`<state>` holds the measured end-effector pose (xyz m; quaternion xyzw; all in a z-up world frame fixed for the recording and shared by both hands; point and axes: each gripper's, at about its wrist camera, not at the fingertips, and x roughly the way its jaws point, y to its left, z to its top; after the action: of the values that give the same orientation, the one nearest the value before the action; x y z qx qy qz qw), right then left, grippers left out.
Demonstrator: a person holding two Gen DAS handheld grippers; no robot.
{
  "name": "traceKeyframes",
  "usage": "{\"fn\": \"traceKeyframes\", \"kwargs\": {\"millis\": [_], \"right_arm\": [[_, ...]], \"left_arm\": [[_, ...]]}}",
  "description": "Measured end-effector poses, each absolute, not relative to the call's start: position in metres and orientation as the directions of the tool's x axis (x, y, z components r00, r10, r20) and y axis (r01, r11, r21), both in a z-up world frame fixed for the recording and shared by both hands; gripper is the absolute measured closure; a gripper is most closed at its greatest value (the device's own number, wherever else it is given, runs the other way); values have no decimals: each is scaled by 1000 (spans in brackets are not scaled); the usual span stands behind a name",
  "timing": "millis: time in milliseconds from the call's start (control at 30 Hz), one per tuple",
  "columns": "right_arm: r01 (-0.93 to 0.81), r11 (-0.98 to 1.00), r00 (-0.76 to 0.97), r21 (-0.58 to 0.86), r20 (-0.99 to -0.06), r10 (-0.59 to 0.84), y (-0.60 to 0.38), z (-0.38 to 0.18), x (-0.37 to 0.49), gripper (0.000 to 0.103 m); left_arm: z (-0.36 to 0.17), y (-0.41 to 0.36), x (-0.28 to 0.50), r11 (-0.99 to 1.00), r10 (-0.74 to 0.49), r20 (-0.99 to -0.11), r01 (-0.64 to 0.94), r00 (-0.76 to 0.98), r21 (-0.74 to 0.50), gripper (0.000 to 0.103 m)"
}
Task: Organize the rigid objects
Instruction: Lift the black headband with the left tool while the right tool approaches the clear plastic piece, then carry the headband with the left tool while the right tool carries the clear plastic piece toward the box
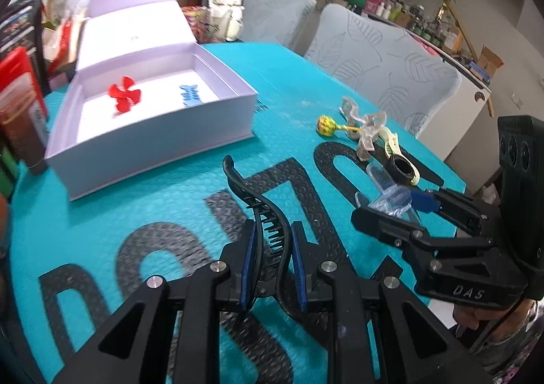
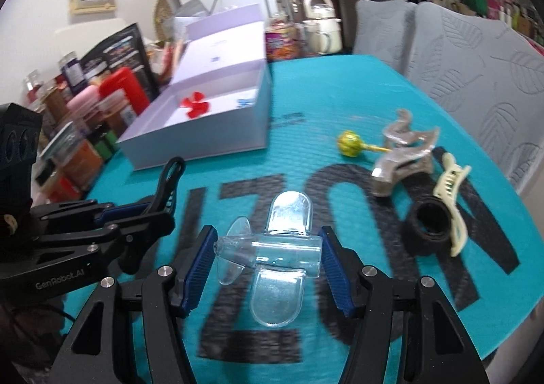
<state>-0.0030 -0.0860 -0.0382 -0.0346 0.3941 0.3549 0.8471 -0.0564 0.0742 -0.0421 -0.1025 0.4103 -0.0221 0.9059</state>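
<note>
Gripping curved (toothed) black clip (image 1: 261,214).

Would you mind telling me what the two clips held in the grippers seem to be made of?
The black hair clip in the left gripper looks like glossy hard plastic: thin moulded teeth and a shiny curved spine. The clear clip in the right gripper seems transparent plastic, possibly acrylic: you see the mat's lettering through it.

- Black hair clip (image 1: 261,214): curved, toothed, lower centre of the left wrist view
- Clear plastic clip (image 2: 272,258): lower centre of the right wrist view
- Red flower clip (image 1: 124,98) and blue clip (image 1: 191,95): inside the open white box (image 1: 163,132), upper left
</note>
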Motion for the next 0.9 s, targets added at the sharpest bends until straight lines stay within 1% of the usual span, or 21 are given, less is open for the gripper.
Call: {"fn": "traceKeyframes", "kwargs": {"millis": [433, 633, 900], "right_arm": [[-736, 634, 369, 239, -643, 671, -57, -18, -43, 42], [-780, 583, 342, 225, -627, 700, -41, -5, -51, 42], [-810, 543, 323, 220, -605, 728, -23, 13, -47, 42]], "left_arm": [[-5, 95, -105, 976, -11, -661, -135, 750, -169, 83], [12, 106, -111, 973, 26, -619, -163, 785, -165, 83], [29, 120, -106, 973, 43, -588, -167, 808, -159, 83]]}}
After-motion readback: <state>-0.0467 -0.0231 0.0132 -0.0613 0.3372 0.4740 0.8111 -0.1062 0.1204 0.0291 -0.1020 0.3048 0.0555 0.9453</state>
